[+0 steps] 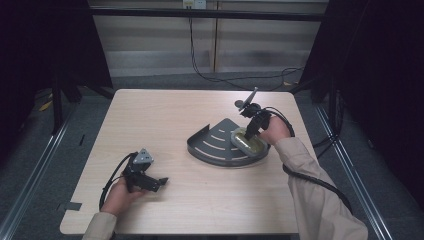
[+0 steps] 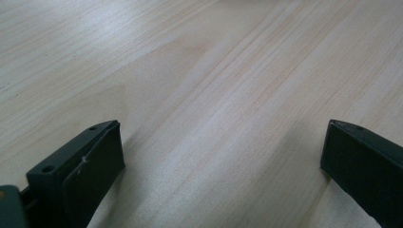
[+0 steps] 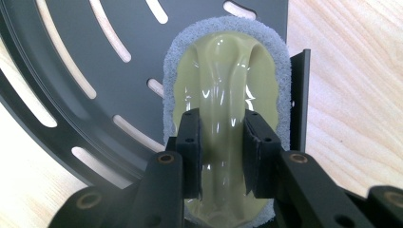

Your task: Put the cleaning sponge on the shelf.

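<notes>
Item 1, left gripper (image 1: pixel 159 182): 1 unit, held in the person's left hand (image 1: pixel 119 196) at about 7 o'clock on the table (image 1: pixel 165 115), lying low over the wood. Jaws spread wide; in the left gripper view bare tabletop (image 2: pixel 214 95) lies between them, nothing held.

Item 2, right gripper (image 1: pixel 248 133): 1 unit, held in the right hand (image 1: pixel 275 131) at about 3 o'clock. In the right gripper view (image 3: pixel 222 156) its 2 jaws are pressed in on the raised glossy handle of the scrubber (image 3: pixel 225 95), 1 jaw on each side of the ridge.

Item 3, scrubber (image 1: pixel 247 141): 1 unit, olive-green plastic top on a grey abrasive pad, resting inside the tray at its 3 o'clock edge.

Item 4, tray (image 1: pixel 215 145): 1 unit, dark quarter-round metal, curved slots in the floor (image 3: pixel 71 66), low upright wall (image 3: pixel 299 104) just beside the scrubber. Contents: the scrubber.

Item 5, black cable (image 1: pixel 200 70): hanging at 12 o'clock beyond the table.
</notes>
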`<state>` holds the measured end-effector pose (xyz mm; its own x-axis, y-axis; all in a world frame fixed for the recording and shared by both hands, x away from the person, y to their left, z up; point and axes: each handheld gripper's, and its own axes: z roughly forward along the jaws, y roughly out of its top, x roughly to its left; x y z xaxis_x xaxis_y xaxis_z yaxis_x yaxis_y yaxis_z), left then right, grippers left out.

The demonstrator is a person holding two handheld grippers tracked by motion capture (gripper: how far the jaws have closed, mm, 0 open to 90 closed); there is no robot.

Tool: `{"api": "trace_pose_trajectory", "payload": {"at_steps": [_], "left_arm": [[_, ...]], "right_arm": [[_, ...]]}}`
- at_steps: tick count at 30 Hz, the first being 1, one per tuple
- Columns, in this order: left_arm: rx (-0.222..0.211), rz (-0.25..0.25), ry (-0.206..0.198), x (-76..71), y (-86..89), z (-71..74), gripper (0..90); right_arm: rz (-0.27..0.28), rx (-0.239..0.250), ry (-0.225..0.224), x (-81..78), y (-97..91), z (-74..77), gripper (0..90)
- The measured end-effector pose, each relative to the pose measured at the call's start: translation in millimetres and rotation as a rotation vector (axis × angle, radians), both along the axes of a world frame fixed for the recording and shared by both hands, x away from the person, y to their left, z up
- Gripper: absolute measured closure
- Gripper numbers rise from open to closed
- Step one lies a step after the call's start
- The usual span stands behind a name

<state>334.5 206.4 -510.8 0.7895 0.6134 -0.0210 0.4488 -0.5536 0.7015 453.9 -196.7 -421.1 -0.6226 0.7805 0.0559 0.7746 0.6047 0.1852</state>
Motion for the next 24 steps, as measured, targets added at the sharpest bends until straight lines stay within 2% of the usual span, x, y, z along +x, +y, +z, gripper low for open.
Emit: {"api": "trace_pose_trajectory", "payload": {"at_steps": [15,24], "left_arm": [[0.0,0.0,-0.001,0.0,0.0,-0.1,0.0],[-0.003,0.003,0.0,-0.1,-0.1,-0.1,0.0]], "right_arm": [[0.01,-0.008,0.011,0.5,0.2,-3.0,71.5],[-0.002,-0.009,0.008,2.0,-3.3,-4.8,71.2]]}}
